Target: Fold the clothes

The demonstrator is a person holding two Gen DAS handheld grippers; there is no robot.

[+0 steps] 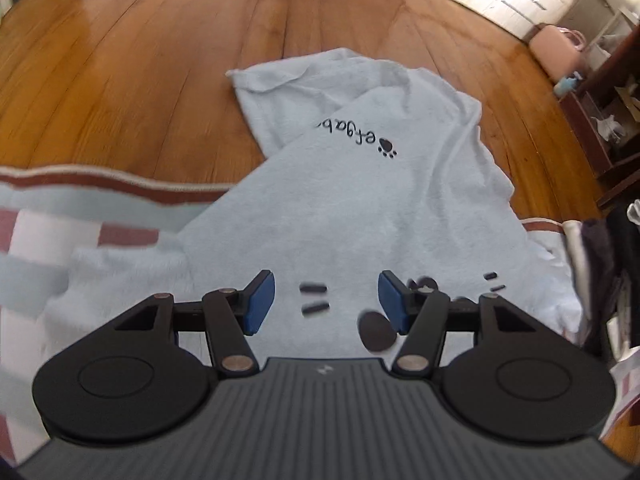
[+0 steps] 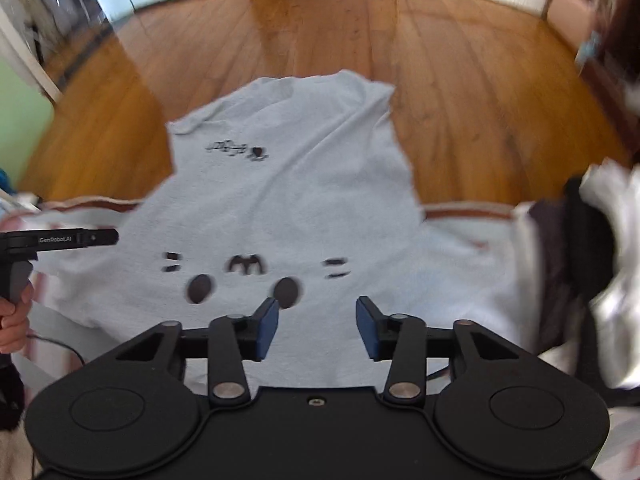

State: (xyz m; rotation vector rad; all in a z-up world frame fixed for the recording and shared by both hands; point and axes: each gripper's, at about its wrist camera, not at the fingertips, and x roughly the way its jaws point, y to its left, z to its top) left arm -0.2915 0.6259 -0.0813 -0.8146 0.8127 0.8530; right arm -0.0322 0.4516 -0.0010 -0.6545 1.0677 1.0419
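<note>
A pale blue T-shirt [image 2: 280,208] lay spread out flat, with a cat face printed on it in dark shapes. Its near part rested on a striped blanket [image 1: 48,236] with red, white and pale blue bands. Its far part hung past the blanket's edge and went down onto the brown wooden floor [image 2: 320,28]. A small line of black writing with a paw print [image 1: 387,148] sat on the far part of the shirt. One far corner of the shirt was folded over on itself.

The left gripper [image 1: 326,304] hung just above the near part of the shirt, by the cat face. Its jaws stood apart and had nothing between them. Its blue pads [image 1: 260,302] did not touch the cloth.

The right gripper [image 2: 317,328] was also above the near part of the shirt, just below the cat's two dark oval spots. Its jaws were let go and apart, and nothing was pinched in them.

In the right wrist view, the left gripper showed to the left of the shirt, held by a hand [image 2: 14,320] on its grey handle. A heap of other clothes [image 2: 600,264], dark and white, lay to the right of the shirt on the blanket. A pink bag [image 1: 556,50] stood far off past the shirt, on the floor by some shelves.
</note>
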